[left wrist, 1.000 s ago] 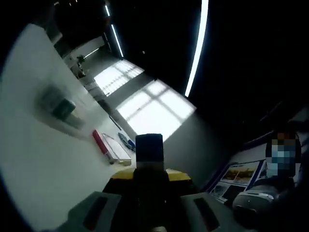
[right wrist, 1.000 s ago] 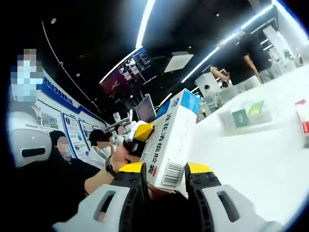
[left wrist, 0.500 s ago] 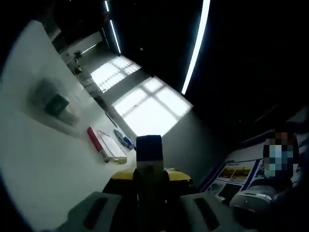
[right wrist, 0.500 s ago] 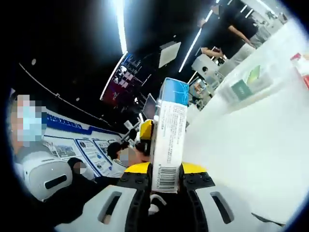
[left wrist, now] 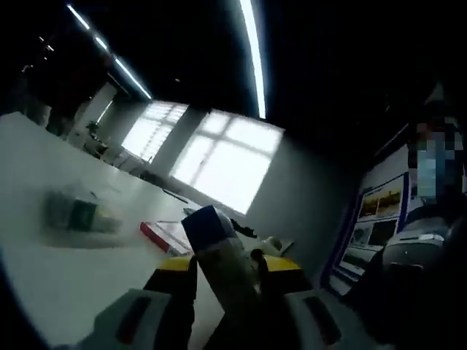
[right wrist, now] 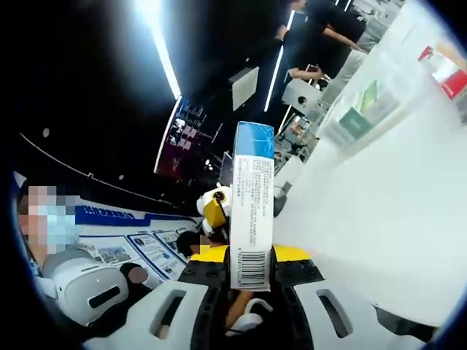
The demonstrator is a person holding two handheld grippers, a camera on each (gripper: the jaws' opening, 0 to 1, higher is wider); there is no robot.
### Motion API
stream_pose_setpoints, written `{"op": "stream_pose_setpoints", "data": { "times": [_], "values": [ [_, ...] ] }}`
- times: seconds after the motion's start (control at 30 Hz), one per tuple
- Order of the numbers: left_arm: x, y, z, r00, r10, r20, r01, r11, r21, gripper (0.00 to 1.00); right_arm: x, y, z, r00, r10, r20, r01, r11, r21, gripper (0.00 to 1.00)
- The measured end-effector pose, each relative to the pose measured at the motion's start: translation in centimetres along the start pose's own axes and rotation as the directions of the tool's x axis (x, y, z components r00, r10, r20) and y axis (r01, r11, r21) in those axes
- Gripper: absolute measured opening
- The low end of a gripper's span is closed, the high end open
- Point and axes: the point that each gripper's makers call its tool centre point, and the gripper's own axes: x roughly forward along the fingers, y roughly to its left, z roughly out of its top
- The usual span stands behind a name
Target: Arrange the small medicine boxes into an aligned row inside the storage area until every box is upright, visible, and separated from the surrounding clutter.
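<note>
My right gripper is shut on a white medicine box with a blue top and a barcode, held upright with its narrow side toward the camera. In the left gripper view my left gripper is shut on a dim medicine box with a dark blue top, leaning left. The left gripper's yellow tip shows just left of the white box in the right gripper view. A clear storage container holding green boxes stands far off on the white table; it is the blurred container in the left gripper view.
A red and white box lies near the container, seen as the red-edged box in the left gripper view. People stand beyond the table. A person wearing a white headset is close at the left.
Both views have rolled with the hands. The white box in the right gripper now shows its narrow side instead of its broad face. The left gripper's box now leans left.
</note>
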Motion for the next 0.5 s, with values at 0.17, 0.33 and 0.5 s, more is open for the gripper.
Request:
{"op": "stream_pose_setpoints", "data": {
  "times": [0.17,0.33,0.5],
  "values": [
    [-0.2,0.1,0.8,0.999,0.025,0.020,-0.027,0.997,0.067,0.62,-0.3,-0.1,0.5,1.000,0.007,0.011,-0.008,1.000,0.015,0.18],
    [-0.8,0.7,0.8,0.998,0.062,-0.001,-0.061,0.985,0.160,0.74,-0.6,0.0,0.9,1.000,0.015,0.023,-0.016,0.999,0.042,0.18],
    [-1.4,1.2,1.2,0.995,0.102,0.005,-0.101,0.974,0.201,0.94,-1.3,-0.2,1.4,0.999,0.000,0.032,-0.001,0.999,0.046,0.18]
  ]
}}
